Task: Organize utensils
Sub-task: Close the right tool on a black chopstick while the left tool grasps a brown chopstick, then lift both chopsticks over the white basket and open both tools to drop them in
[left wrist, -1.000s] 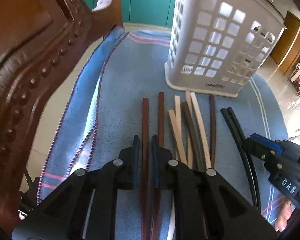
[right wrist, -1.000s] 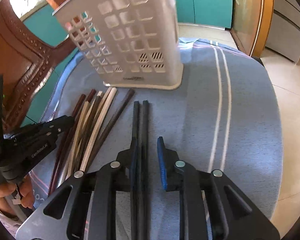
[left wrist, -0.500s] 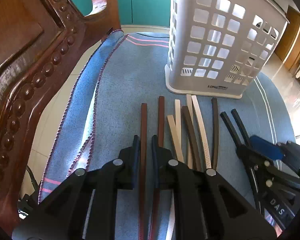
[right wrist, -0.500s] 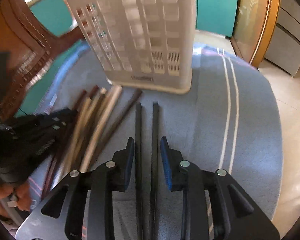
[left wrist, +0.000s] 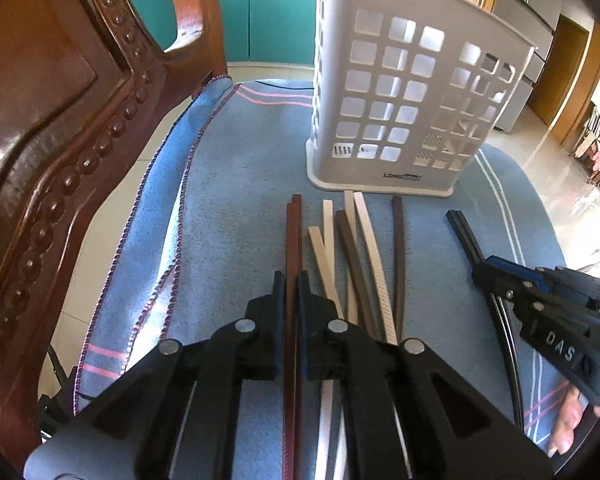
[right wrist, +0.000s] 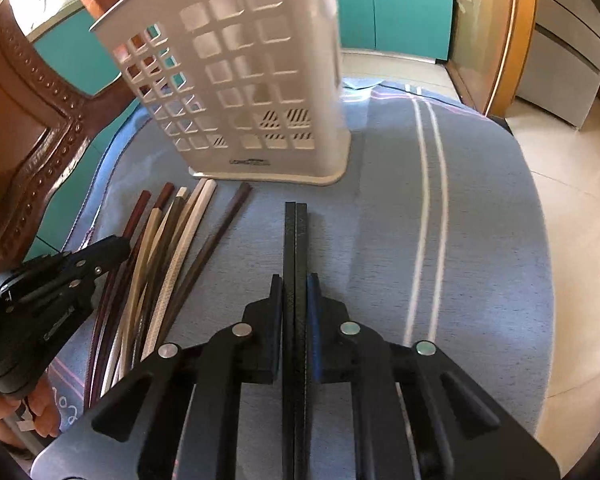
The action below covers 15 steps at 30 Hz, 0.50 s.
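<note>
Each tool is clamped on a chopstick pair running straight ahead: left tool (left wrist: 291, 292) on reddish-brown chopsticks (left wrist: 293, 240), right tool (right wrist: 294, 294) on black chopsticks (right wrist: 295, 240). White basket (right wrist: 240, 80) stands just beyond the tips.

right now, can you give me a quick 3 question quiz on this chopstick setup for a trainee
1. True or false: the left tongs are shut on the reddish-brown pair of chopsticks.
2. Multiple choice: what do the right tongs grip? A) a beige chopstick B) the black pair of chopsticks C) the basket rim
3. Fill in: the white slotted basket stands on the ______ cloth, beyond the chopstick tips.

Key: 1 true; 2 B; 3 blue. The loose beige and dark brown chopsticks lie on the cloth between the two gripped pairs.
</note>
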### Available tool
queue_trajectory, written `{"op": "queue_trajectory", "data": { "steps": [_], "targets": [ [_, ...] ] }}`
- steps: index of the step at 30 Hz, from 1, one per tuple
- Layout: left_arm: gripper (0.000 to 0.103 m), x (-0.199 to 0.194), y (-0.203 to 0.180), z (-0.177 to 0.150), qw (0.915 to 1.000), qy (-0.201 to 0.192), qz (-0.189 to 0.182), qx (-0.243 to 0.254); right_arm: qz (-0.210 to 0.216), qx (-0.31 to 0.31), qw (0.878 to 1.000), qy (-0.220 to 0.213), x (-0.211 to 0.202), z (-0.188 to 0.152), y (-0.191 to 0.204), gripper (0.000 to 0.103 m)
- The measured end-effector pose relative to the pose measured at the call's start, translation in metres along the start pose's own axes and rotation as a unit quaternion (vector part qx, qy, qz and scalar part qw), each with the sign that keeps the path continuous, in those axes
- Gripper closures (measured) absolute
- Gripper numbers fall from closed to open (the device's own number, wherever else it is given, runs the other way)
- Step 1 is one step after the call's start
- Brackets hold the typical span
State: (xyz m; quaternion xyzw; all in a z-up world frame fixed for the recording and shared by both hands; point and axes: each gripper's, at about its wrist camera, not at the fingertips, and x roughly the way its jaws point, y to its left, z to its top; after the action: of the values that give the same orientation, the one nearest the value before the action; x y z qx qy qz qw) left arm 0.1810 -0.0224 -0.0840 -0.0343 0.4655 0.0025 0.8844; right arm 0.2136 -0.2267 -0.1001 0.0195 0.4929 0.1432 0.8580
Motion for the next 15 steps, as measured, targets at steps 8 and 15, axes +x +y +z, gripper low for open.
{"op": "queue_trajectory", "data": {
  "steps": [8, 15],
  "targets": [
    [0.096, -0.022, 0.007, -0.004, 0.9995, -0.012, -0.023, -0.016, 0.031, 0.0, 0.999, -0.028, -0.021, 0.004, -0.002, 0.088],
    [0.096, -0.007, 0.017, -0.003, 0.9997, 0.008, -0.009, -0.024, 0.003, -0.011, 1.0, -0.001, 0.001, 0.0, 0.004, 0.088]
  ]
}}
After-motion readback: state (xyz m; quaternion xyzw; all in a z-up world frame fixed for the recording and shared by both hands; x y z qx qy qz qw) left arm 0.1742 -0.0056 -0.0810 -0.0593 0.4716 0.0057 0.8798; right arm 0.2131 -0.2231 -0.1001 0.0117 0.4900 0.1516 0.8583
